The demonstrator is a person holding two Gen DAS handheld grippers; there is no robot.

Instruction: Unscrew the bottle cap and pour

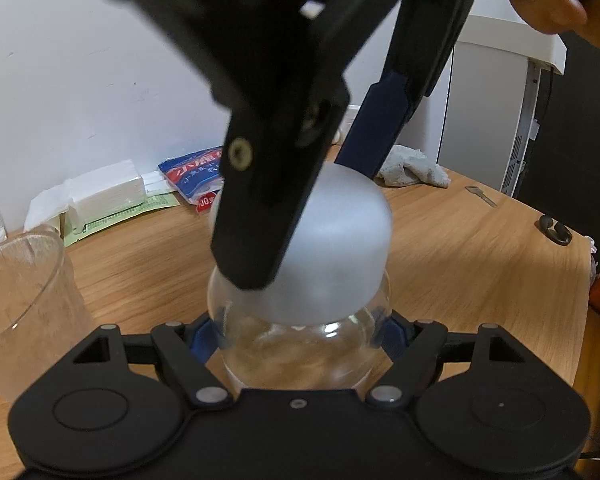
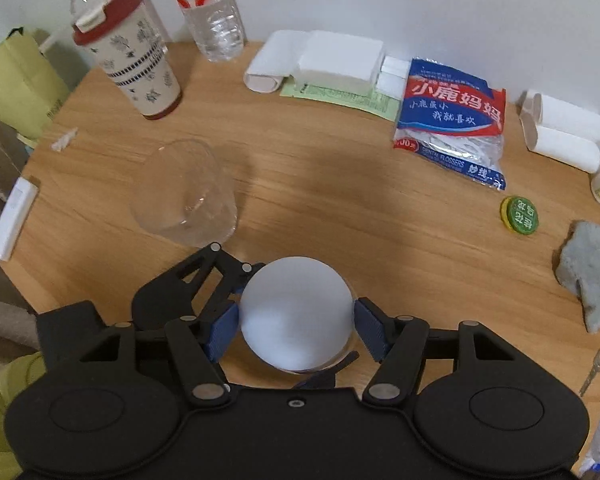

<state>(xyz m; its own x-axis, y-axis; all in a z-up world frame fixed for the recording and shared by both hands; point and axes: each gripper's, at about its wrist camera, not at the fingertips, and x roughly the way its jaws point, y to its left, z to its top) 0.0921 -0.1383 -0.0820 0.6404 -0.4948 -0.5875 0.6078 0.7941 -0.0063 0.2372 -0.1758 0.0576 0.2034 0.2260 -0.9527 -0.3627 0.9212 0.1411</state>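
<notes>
A clear bottle [image 1: 300, 344] with a frosted white domed cap [image 1: 340, 240] stands upright on the wooden table. My left gripper [image 1: 300, 336] is shut on the bottle's clear shoulder, just below the cap. My right gripper [image 2: 296, 320] comes down from above and is shut on the cap [image 2: 296, 312], its blue pads [image 2: 222, 330] pressed on both sides. In the left wrist view the right gripper [image 1: 300, 220] straddles the cap. A clear empty glass [image 2: 184, 196] stands to the left of the bottle; it also shows in the left wrist view [image 1: 20, 304].
Along the back wall are a red-lidded tumbler [image 2: 136, 60], a water bottle [image 2: 212, 12], white tissue packs [image 2: 336, 60], a blue flosser bag [image 2: 452, 120] and paper rolls [image 2: 560, 132]. A green cap [image 2: 520, 216], a grey cloth [image 2: 592, 268] and a key [image 1: 480, 196] lie to the right.
</notes>
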